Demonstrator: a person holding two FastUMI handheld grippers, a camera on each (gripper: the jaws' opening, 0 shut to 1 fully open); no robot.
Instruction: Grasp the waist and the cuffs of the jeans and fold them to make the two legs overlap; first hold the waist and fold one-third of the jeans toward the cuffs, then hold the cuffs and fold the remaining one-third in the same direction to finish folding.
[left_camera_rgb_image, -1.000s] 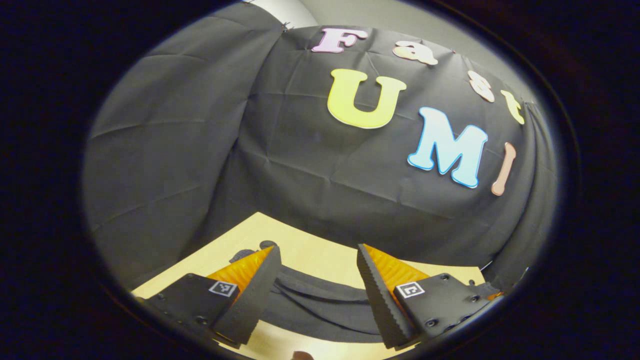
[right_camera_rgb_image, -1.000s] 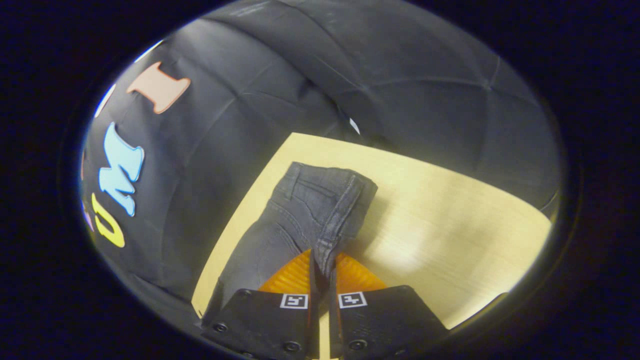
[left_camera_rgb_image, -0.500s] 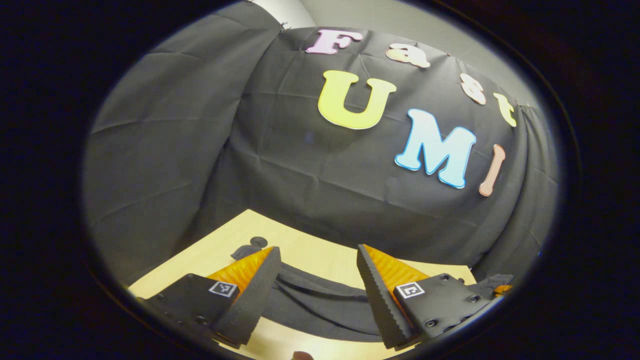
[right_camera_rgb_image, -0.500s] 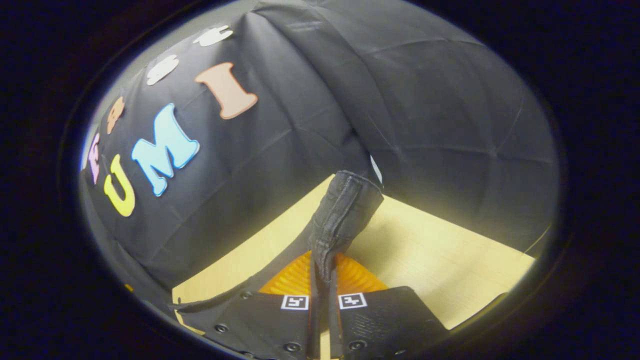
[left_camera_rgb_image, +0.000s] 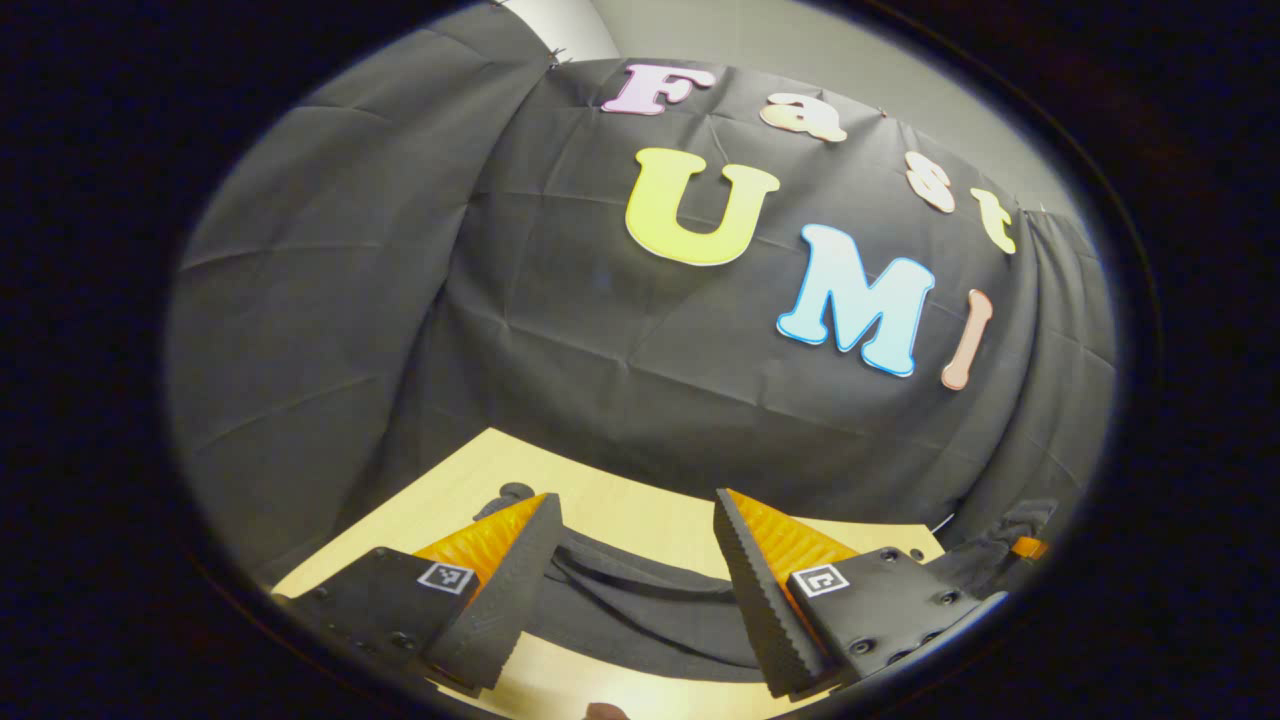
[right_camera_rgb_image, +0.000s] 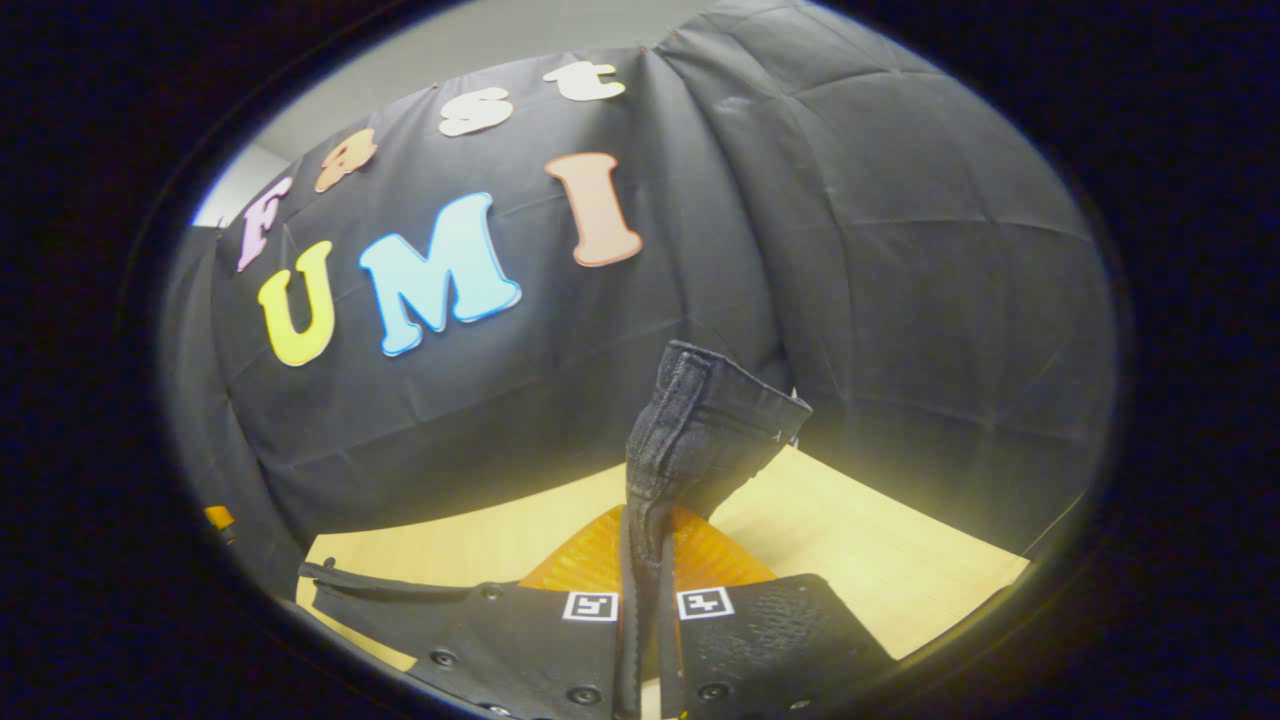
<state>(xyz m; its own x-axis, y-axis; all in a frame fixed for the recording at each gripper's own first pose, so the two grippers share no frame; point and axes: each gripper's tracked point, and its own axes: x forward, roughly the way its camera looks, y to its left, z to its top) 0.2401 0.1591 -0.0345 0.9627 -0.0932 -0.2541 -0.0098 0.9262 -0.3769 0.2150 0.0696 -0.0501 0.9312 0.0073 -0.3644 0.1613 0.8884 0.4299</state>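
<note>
Jeans (right_camera_rgb_image: 700, 440) on table (right_camera_rgb_image: 880, 560), booth wall (right_camera_rgb_image: 900, 260) behind.

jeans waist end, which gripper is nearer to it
Right. The right gripper is shut on the jeans at that lifted end; the left gripper hangs open above dark fabric lying on the table.

A staged recording booth, not a home: creased black cloth (left_camera_rgb_image: 560, 330) hangs as walls beyond the fingers, closing round a bare pale wooden table (right_camera_rgb_image: 880, 560) beneath them.

One pair of dark grey denim jeans (right_camera_rgb_image: 700, 440), lower centre. One pale wooden table (right_camera_rgb_image: 900, 580), lower right. Two two-finger grippers: left (left_camera_rgb_image: 635, 590), right (right_camera_rgb_image: 640, 610).
</note>
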